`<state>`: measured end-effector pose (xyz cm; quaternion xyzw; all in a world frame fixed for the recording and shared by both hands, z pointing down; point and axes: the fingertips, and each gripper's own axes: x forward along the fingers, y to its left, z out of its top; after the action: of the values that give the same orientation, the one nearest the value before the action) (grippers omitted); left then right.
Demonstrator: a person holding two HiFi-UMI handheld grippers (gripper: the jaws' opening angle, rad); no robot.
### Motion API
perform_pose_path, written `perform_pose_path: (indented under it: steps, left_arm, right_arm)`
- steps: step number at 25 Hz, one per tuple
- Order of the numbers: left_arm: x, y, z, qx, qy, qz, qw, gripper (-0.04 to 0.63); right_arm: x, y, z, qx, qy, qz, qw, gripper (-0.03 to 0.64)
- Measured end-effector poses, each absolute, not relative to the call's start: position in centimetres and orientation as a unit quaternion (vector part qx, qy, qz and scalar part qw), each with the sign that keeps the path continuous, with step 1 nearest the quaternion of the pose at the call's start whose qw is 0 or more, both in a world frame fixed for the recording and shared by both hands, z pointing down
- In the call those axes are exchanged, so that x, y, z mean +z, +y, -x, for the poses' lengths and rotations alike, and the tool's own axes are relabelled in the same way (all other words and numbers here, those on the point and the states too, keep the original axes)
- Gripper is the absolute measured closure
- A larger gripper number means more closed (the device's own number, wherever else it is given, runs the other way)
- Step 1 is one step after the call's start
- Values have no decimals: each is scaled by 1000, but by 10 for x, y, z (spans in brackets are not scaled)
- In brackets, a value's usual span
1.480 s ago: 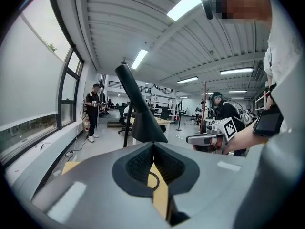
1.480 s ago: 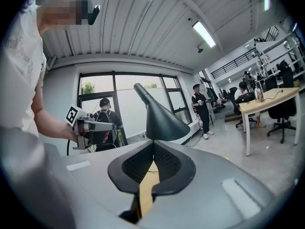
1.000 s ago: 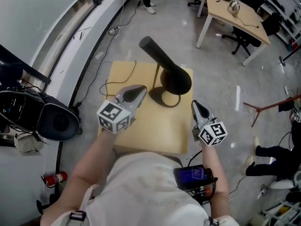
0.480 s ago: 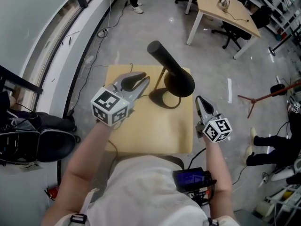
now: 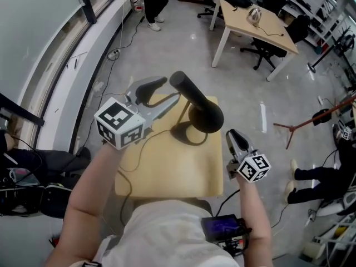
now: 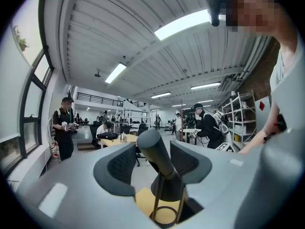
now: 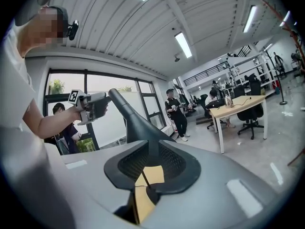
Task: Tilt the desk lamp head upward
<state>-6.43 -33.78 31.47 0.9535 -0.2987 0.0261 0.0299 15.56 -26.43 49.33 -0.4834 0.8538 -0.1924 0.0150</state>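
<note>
Head view, left to right: one left gripper [image 5: 168,89], jaws just sprung wide, released, tip of lamp head [image 5: 192,95] between them unpressed; one black desk lamp [image 5: 207,115] on one small wooden table [image 5: 167,171]; one right gripper [image 5: 231,133], just cracked open, empty.

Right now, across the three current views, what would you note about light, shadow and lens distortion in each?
Head view: even overhead light; the desk lamp casts a soft shadow onto the small table. Left gripper view: strong fisheye bend, black corners, and the ceiling light strip is blown out. Right gripper view: the same fisheye bend, and the window is overexposed to near white.
</note>
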Motion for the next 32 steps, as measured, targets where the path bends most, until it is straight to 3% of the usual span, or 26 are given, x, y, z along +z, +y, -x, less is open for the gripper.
perform_pose_path:
  steps: [8, 19, 23, 32]
  left_arm:
    - [298, -346, 46, 91, -234, -968, 21, 295]
    - [307, -350, 30, 174, -156, -972, 23, 302]
    - [311, -352, 28, 196, -151, -969, 20, 351]
    - [313, -350, 29, 234, -145, -961, 38, 357]
  right_arm:
    - [505, -272, -161, -240, 865, 438, 49, 415]
    - [529, -296, -151, -337, 864, 362, 96, 297]
    - [537, -307, -148, -370, 856, 342, 119, 278]
    - [540, -317, -135, -401, 855, 298, 137, 273]
